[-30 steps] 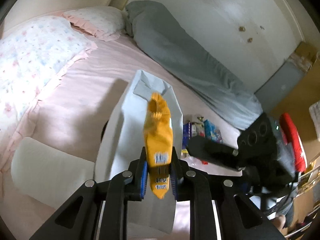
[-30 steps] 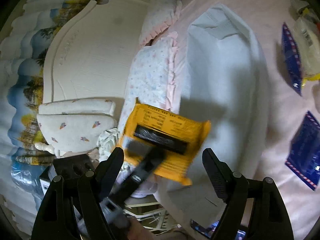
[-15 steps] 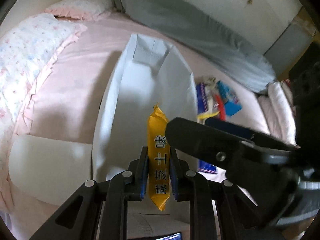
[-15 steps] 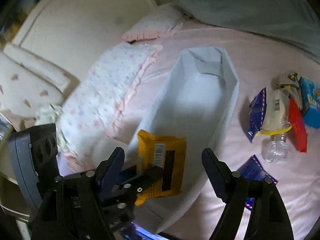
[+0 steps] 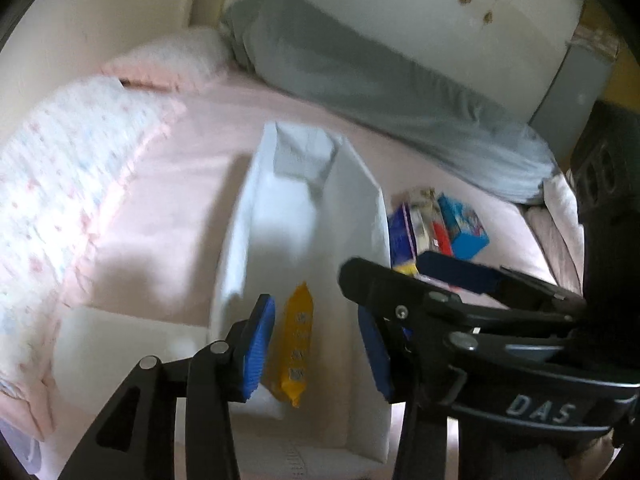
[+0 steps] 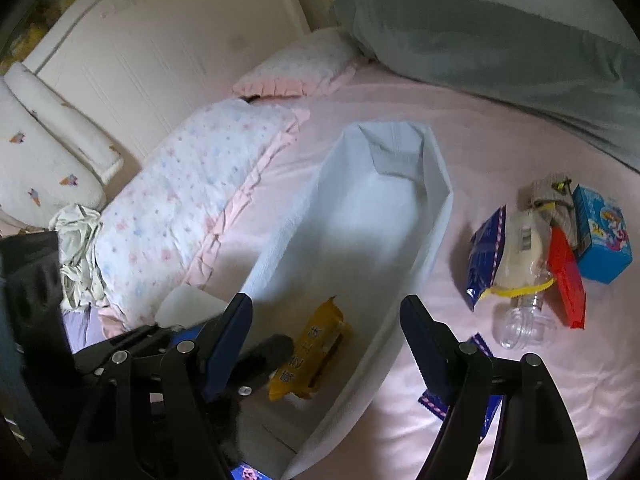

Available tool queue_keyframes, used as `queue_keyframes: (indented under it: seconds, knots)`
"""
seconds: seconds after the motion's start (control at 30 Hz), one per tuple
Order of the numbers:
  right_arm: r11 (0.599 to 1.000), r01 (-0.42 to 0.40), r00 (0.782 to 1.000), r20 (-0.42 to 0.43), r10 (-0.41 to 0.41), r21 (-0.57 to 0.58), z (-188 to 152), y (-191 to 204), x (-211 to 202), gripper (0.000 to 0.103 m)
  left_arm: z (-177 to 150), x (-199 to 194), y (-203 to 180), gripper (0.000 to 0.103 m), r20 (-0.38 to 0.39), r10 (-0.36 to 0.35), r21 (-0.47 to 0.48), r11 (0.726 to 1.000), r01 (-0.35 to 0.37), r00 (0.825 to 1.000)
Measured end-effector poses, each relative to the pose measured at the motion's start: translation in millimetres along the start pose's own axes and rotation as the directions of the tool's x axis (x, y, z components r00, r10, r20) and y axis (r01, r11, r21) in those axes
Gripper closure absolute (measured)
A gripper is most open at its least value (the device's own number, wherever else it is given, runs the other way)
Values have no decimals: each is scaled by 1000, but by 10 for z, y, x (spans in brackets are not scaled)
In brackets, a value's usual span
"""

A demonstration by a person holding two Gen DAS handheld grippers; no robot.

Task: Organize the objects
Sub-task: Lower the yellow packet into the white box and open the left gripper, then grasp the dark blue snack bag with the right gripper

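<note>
Now the yellow snack packet (image 6: 310, 354) lies inside the white fabric bin (image 6: 434, 232) on the pink bed (image 6: 520, 148). Left tool (image 5: 316, 350) spread wide, empty, above the packet. Right tool (image 6: 326, 350) likewise wide open, empty.

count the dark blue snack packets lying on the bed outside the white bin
2 that I can make out: one dark blue foil snack packet stands in the pile right of the long white fabric bin, another lies nearer, partly hidden behind the right hand-held gripper. More may be hidden.
</note>
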State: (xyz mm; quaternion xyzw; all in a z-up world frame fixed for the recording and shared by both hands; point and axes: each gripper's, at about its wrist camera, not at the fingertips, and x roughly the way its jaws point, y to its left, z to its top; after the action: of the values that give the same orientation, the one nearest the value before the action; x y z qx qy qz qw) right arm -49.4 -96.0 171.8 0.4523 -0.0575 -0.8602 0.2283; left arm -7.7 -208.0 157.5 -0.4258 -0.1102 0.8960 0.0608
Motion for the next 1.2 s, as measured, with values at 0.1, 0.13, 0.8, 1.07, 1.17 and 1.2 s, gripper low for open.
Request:
queue_keyframes:
  seconds: [0.1,0.13,0.8,1.07,1.17,1.2]
  knots:
    - [1000,-6,999,37,6,3,12,-15,-67,26,26,-97,-28,61,59,106,25,994,-108,993]
    - [1000,-4,999,45,4,3,16,-23,-83,26,37,-102,-28,61,62,122,28,992,-124,991]
    - [992,104,995,14,-103,-73,-279,-924,-366,27,-147,-177,-561,85,120,154,-71,987,-146,981]
    - [967,109,991,-50,-123,-228,-918,-1142,62,28,-630,283,-1230,87,-8,90,-12,996,-90,996]
    - [976,64,988,-123,-91,-208,-1069,-1251,293,28,-617,308,-1365,90,6,97,2,995,-97,995]
    - [982,47,989,-132,-72,-182,-1081,-1290,337,28,-616,310,-1382,90,11,99,3,995,-99,995]
